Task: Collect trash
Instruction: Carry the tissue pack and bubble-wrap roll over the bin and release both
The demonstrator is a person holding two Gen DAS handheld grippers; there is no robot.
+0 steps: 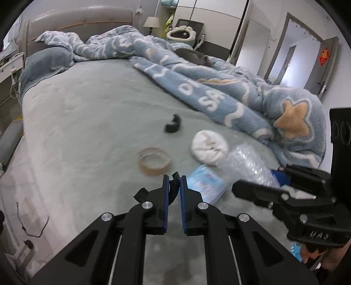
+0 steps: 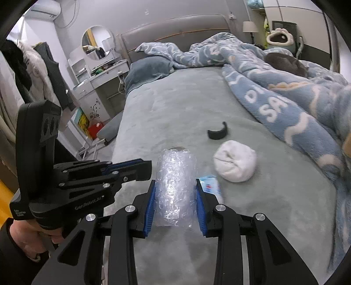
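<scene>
My left gripper (image 1: 174, 183) is shut on a small black plastic scrap (image 1: 173, 186) above the grey bed sheet (image 1: 87, 114). My right gripper (image 2: 175, 193) is shut on a roll of clear bubble wrap (image 2: 174, 186), which also shows in the left wrist view (image 1: 248, 164). On the sheet lie a tape ring (image 1: 154, 161), a curved black piece (image 1: 173, 126), a white balled-up sock (image 1: 209, 149) and a blue-white packet (image 1: 205, 184). The black piece (image 2: 217, 131), sock (image 2: 234, 163) and packet (image 2: 209, 183) also lie ahead of the right gripper.
A rumpled blue patterned duvet (image 1: 219, 87) covers the right side of the bed, with a dark cat (image 1: 195, 56) lying on it. A pillow (image 1: 46, 63) and headboard (image 1: 79, 19) are at the far end. A dresser with round mirror (image 2: 97, 42) stands left of the bed.
</scene>
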